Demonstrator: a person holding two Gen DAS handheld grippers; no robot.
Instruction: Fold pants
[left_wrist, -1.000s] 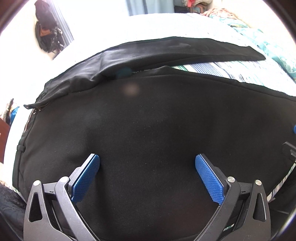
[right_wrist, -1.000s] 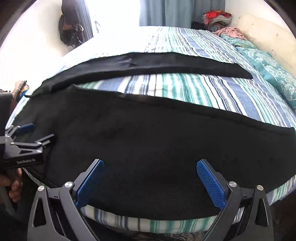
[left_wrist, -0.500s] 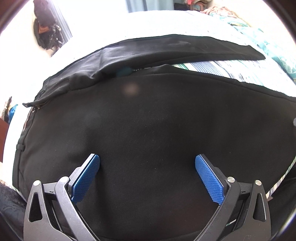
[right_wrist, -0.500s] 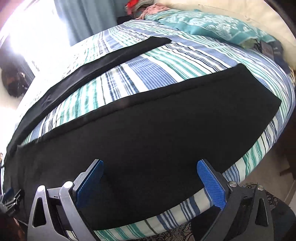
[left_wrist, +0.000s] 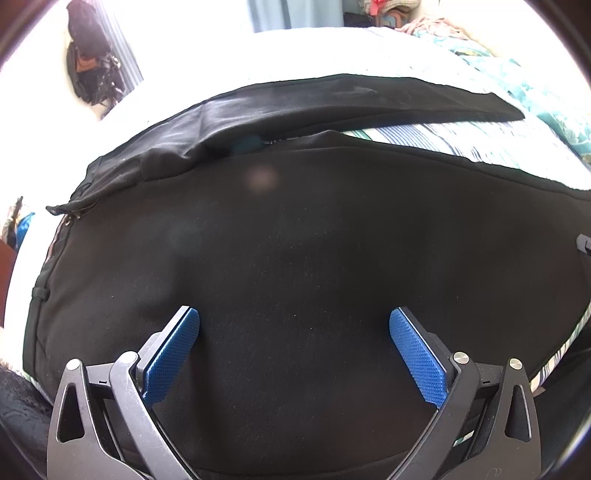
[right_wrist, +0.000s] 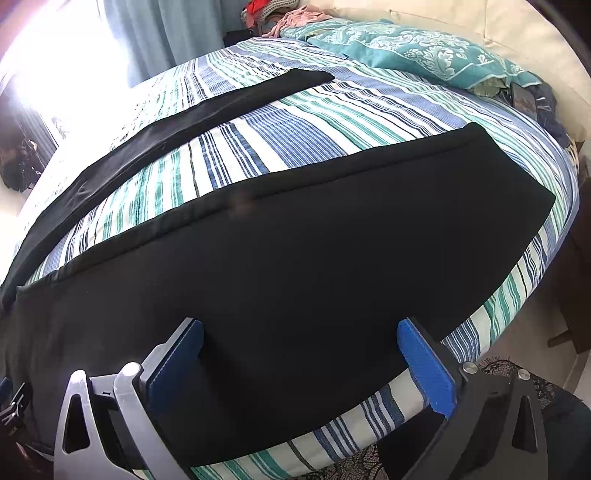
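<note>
Left wrist view: one pair of black pants lies spread flat on one bed with a striped cover in blue, green and white. The pants have two legs. The near leg fills most of this view; the far leg runs as a narrower band behind it, and a wedge of striped cover shows between the two. At the left end the waistband shows a zipper edge and one belt loop. The left gripper hovers over the near leg with its two blue pads spread wide apart and nothing between them.

In the right wrist view, the same two legs appear, well apart, with a broad strip of the cover bare between them. The near leg ends in one straight hem at the right, close to the bed's corner. The right gripper hangs over the near edge of this leg, its two blue pads wide apart and empty; whether they touch the cloth cannot be told. One teal patterned pillow lies at the head of the bed. One blue curtain hangs behind the bed.
</note>
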